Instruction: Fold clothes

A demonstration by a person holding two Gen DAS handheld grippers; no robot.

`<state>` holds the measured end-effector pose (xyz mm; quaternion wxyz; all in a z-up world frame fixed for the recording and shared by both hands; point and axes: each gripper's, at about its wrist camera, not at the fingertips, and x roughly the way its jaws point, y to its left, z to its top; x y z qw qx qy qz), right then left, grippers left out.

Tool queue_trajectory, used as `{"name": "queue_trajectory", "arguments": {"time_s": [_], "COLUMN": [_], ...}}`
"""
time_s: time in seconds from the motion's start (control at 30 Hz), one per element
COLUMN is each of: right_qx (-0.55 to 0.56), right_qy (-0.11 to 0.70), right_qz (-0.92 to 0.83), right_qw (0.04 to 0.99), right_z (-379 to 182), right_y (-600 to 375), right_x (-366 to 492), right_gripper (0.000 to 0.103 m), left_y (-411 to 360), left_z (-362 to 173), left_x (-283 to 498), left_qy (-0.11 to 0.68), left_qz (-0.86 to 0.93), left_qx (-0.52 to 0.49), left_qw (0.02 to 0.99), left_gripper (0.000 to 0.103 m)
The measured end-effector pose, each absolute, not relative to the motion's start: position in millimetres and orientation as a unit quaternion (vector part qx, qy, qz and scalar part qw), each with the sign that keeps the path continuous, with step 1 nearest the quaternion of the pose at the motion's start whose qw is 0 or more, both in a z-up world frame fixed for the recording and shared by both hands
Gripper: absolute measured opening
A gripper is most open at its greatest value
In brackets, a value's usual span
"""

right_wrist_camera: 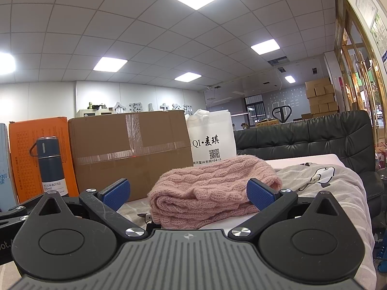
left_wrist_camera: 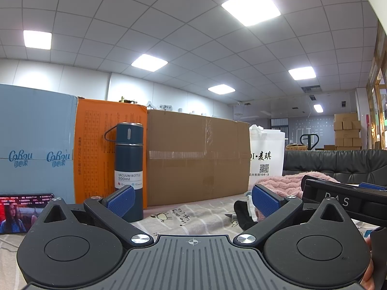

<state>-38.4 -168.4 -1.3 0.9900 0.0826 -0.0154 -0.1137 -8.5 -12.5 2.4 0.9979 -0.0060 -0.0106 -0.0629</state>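
Item: pink sweater (right_wrist_camera: 208,193), cable knit, lying bundled or roughly folded on the printed sheet (right_wrist_camera: 338,181).

Position: straight ahead of our right gripper (right_wrist_camera: 188,194), between its fingers' lines of reach but beyond the tips; we see no contact. In the right view its long axis runs across, left to right, the near edge a rolled fold facing us.

From our left gripper (left_wrist_camera: 193,199) the sweater (left_wrist_camera: 285,183) lies ahead and to the right, partly hidden behind the right tool's body. We judge the right hand nearer and better lined up.

Tongs: both pairs stand wide apart, blue pads (right_wrist_camera: 116,192) bare, holding nothing.

Pose: both tools are held low and nearly level over the sheet, pointing toward the boxes (right_wrist_camera: 130,154) at the back.

Other stock: bottle (left_wrist_camera: 128,169) upright ahead of the left gripper, well clear of the sweater; white bag (right_wrist_camera: 212,140) behind it; phone (left_wrist_camera: 21,212) at far left.

Judgement: little folding done by us yet; the next move calls for the right gripper to go forward onto the near edge.
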Motion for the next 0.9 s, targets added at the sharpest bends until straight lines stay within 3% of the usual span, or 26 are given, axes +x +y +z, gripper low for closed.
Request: {"name": "queue_trajectory", "arguments": {"time_s": [0.9], "right_qx": [0.085], "right_qy": [-0.016], "right_qz": [-0.114], "right_qw": [0.99], "right_z": [-1.9], "right_y": [-169.0], "right_x": [-39.1], "right_gripper": [0.103], "left_y": [-13.4], "left_z": [2.2], "left_x": [-6.3], "left_qy": [-0.009], "left_qz": [-0.063], "left_qx": [-0.004], "left_qw": [0.998], "left_gripper": [0.103]}}
